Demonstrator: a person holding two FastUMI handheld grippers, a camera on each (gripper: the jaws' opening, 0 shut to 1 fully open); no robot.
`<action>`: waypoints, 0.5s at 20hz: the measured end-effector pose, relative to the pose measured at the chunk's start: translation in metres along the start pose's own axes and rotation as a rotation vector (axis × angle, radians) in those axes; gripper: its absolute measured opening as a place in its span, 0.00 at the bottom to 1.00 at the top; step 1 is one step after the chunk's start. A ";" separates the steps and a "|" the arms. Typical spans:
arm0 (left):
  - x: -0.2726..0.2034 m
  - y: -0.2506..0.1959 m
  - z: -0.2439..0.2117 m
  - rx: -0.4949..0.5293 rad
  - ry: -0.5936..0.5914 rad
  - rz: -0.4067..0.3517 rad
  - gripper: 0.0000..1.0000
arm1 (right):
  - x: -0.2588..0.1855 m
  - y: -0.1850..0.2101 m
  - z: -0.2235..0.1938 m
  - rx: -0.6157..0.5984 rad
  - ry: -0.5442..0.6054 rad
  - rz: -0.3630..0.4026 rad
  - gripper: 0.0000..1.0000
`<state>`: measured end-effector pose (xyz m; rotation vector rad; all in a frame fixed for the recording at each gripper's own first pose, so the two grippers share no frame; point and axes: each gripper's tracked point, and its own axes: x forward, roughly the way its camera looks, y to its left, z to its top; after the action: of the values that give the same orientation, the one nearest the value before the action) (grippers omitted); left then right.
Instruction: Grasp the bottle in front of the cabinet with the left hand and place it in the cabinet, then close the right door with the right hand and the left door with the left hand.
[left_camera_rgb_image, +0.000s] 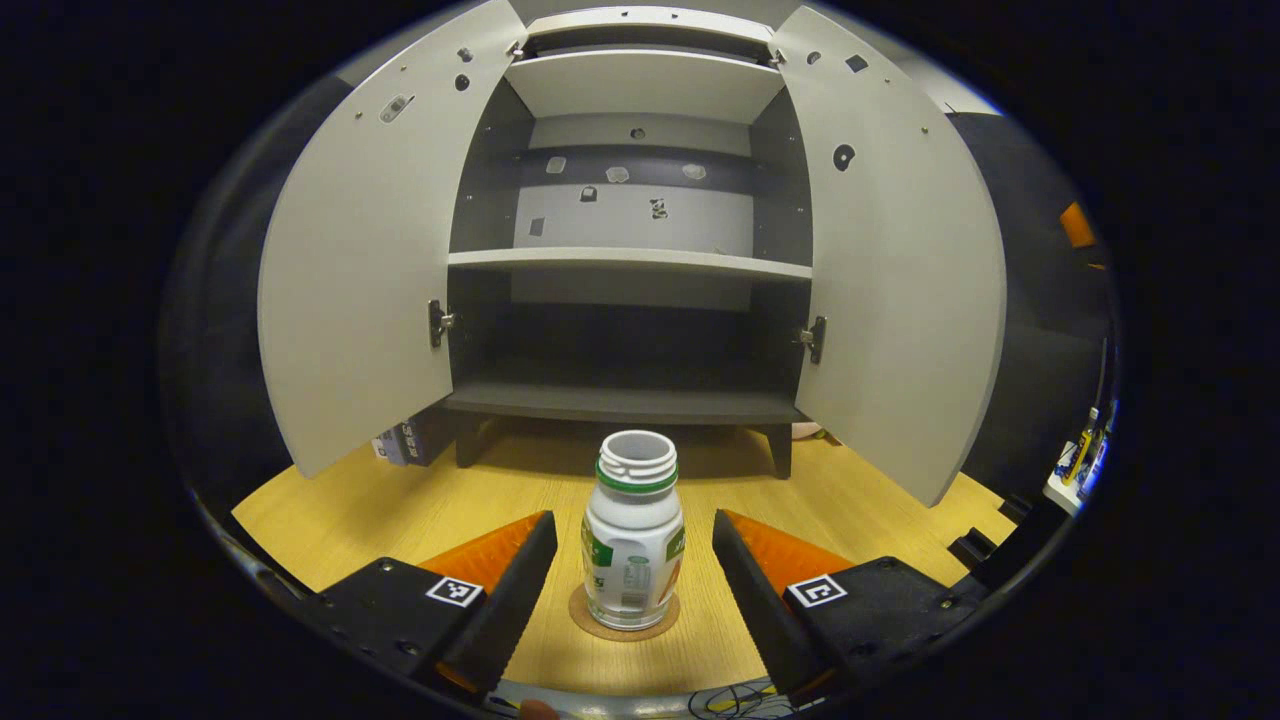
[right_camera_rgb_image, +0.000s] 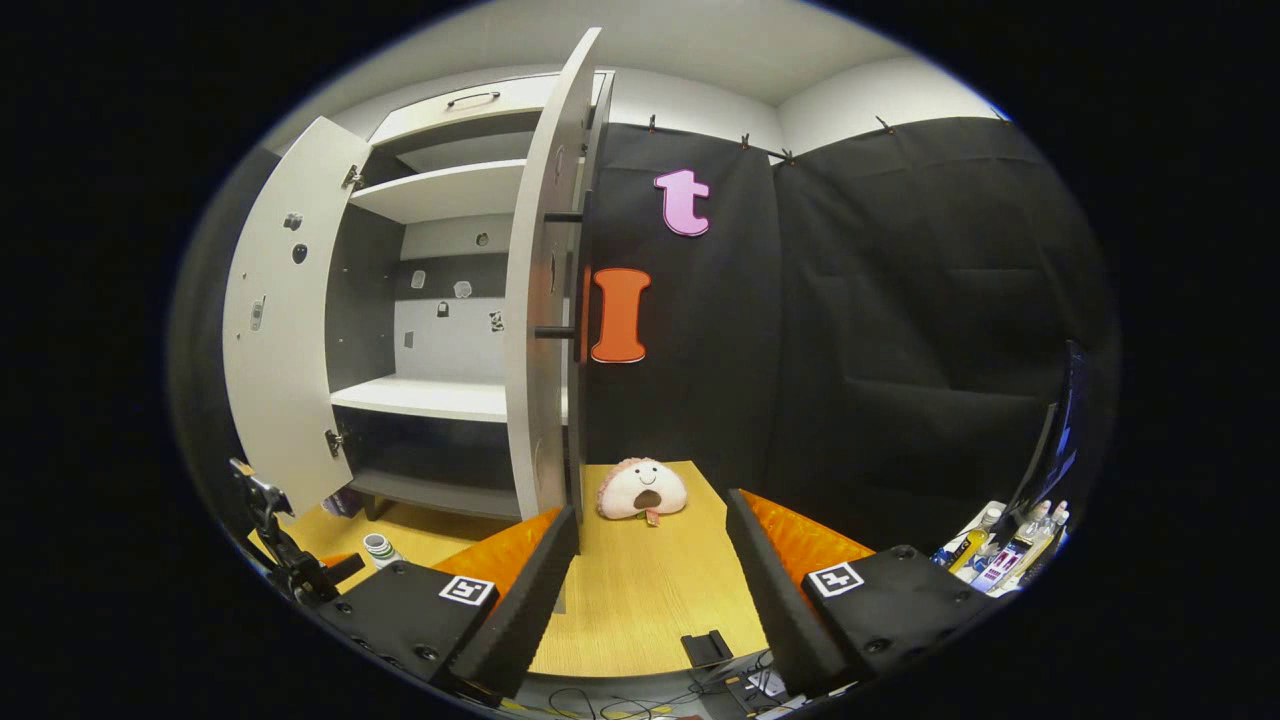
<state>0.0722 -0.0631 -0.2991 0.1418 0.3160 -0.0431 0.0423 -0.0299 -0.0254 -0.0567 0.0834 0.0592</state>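
Capless white plastic bottle with green neck ring (left_camera_rgb_image: 633, 545) upright on a round cork coaster (left_camera_rgb_image: 624, 618), on the light wooden tabletop (left_camera_rgb_image: 400, 500), near side of the white two-door cabinet (left_camera_rgb_image: 630, 260). Both doors swung wide, shelves bare. Left gripper (left_camera_rgb_image: 634, 560) released, fingers either side of the bottle, not touching. Right gripper (right_camera_rgb_image: 652, 570) released, holding nothing, right of the right door (right_camera_rgb_image: 545, 300); pink plush toy (right_camera_rgb_image: 642, 490) farther off.

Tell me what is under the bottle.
The bottle stands on a round brown coaster on the wooden table. Only the coaster's edge shows; its middle is covered by the bottle.
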 end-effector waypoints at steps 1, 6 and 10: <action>0.005 0.001 -0.005 0.002 0.007 0.002 0.95 | 0.000 -0.001 -0.001 -0.004 0.001 -0.005 0.98; 0.022 0.003 -0.024 0.011 0.026 0.003 0.95 | -0.001 -0.010 -0.006 -0.022 0.017 -0.035 0.98; 0.031 0.001 -0.032 0.004 0.047 -0.013 0.94 | -0.002 -0.012 -0.009 -0.036 0.022 -0.042 0.98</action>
<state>0.0924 -0.0578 -0.3388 0.1447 0.3641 -0.0531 0.0406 -0.0421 -0.0333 -0.0950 0.1033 0.0181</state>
